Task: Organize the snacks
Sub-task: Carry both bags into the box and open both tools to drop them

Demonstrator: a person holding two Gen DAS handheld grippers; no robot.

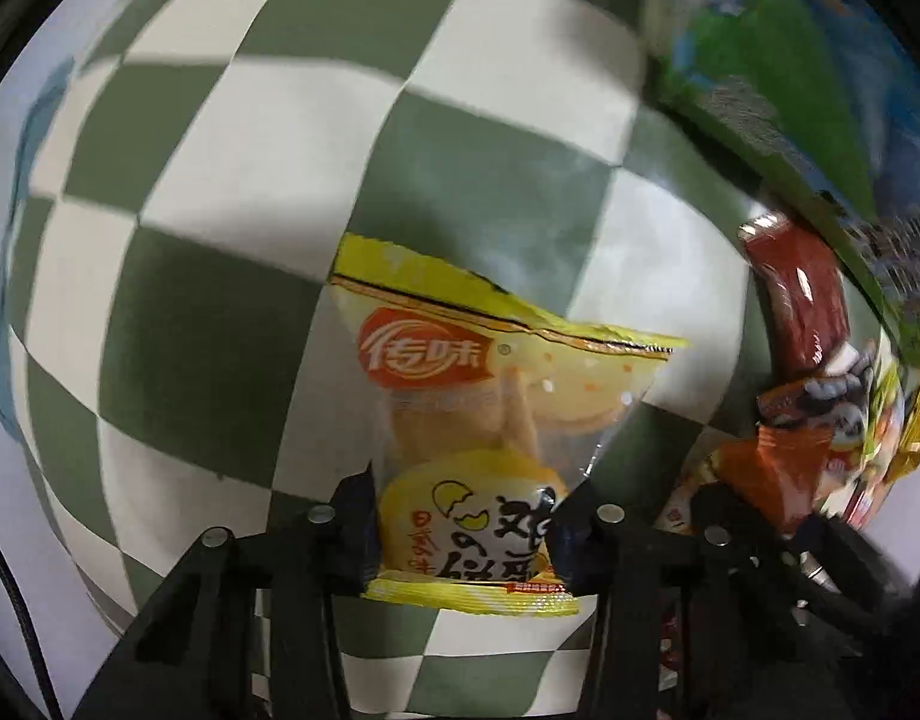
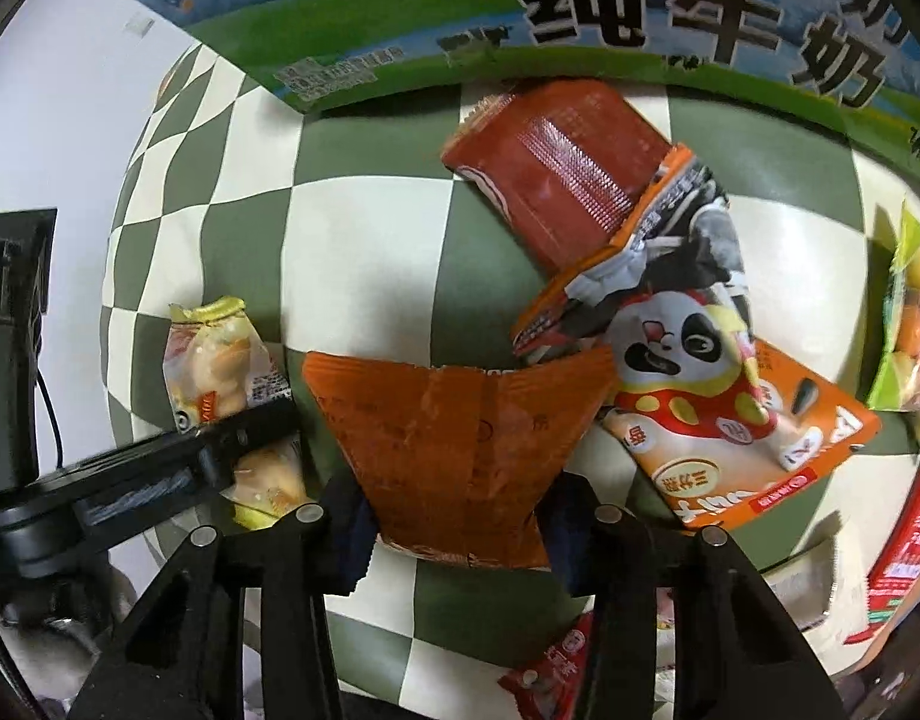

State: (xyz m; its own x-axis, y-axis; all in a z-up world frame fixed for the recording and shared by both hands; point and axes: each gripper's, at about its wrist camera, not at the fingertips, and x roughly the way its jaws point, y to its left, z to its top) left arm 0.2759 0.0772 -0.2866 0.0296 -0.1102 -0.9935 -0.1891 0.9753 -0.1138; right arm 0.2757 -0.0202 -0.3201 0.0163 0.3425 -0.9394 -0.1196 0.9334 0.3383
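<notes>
My left gripper [image 1: 463,531] is shut on a yellow egg-cookie packet [image 1: 484,408], held just above the green-and-white checkered cloth [image 1: 232,192]. My right gripper [image 2: 454,525] is shut on a plain orange packet [image 2: 454,438]. In the right wrist view the left gripper [image 2: 238,444] and its yellow packet [image 2: 220,360] show at the left. A dark red packet [image 2: 556,180], a grey-and-orange packet [image 2: 670,252] and an orange panda packet [image 2: 718,402] lie piled on the cloth ahead of my right gripper.
A milk carton box [image 2: 520,12] with blue-and-green print stands at the back of the cloth. A green packet of round sweets [image 2: 910,324] and red packets [image 2: 916,540] lie at the right edge. Another red packet [image 2: 550,672] lies near the front. The snack pile [image 1: 820,390] shows at the left view's right.
</notes>
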